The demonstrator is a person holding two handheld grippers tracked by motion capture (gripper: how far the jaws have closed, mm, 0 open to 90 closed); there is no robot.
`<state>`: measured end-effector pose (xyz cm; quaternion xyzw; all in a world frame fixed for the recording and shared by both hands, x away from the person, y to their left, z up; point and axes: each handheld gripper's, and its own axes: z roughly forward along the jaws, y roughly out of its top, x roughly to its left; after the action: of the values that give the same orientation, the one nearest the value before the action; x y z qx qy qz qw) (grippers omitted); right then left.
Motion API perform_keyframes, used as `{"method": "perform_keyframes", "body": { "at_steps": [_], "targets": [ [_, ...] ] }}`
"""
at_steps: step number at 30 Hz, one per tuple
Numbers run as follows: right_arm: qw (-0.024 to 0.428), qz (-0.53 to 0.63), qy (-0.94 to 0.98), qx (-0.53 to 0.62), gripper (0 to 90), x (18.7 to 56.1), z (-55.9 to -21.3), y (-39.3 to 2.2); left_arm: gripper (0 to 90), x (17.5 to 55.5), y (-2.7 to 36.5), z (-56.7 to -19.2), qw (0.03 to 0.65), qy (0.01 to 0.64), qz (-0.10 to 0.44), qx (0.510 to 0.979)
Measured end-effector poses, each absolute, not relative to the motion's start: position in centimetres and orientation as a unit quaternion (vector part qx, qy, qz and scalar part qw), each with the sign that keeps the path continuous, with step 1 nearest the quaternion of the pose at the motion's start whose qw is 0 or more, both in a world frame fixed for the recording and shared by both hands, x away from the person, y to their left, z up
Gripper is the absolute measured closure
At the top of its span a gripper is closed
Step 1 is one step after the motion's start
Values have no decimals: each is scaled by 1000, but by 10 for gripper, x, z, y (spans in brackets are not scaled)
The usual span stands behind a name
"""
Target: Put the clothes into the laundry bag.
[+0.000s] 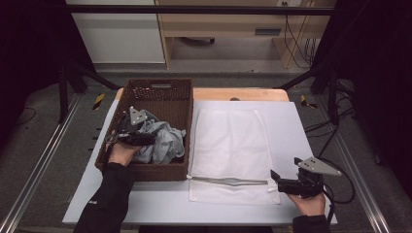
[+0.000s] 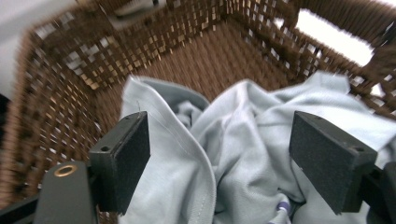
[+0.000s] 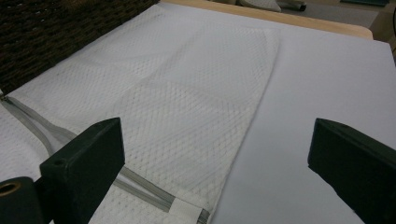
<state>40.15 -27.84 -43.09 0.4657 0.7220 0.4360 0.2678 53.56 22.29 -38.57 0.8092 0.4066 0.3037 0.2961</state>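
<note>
Grey cloth within basket walls

The table has a pale sheet over it, with a strip of bare wood at the far edge; on it stand a wicker basket and a white mesh bag, side by side and just touching; the basket is around the left gripper; the bag lies flat, its near corner just beside the right gripper, its grey zip running along the near edge from that gripper toward the basket.
</note>
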Motion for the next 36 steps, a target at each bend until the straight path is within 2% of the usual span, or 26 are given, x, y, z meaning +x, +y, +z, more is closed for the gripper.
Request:
{"method": "perform_keyframes", "body": {
  "at_steps": [9,19,29,36],
  "targets": [
    [261,435,722,470,37,402,-432,-280,185,550,217,-406,238,430,254,833],
    [258,433,720,476,37,404,-433,-284,238,558,216,-419,193,451,203,848],
    [255,430,719,482,39,405,-435,-287,447,565,218,-426,175,484,113,850],
    [253,429,721,481,46,405,-435,-287,684,564,216,-426,151,486,99,855]
  ]
}}
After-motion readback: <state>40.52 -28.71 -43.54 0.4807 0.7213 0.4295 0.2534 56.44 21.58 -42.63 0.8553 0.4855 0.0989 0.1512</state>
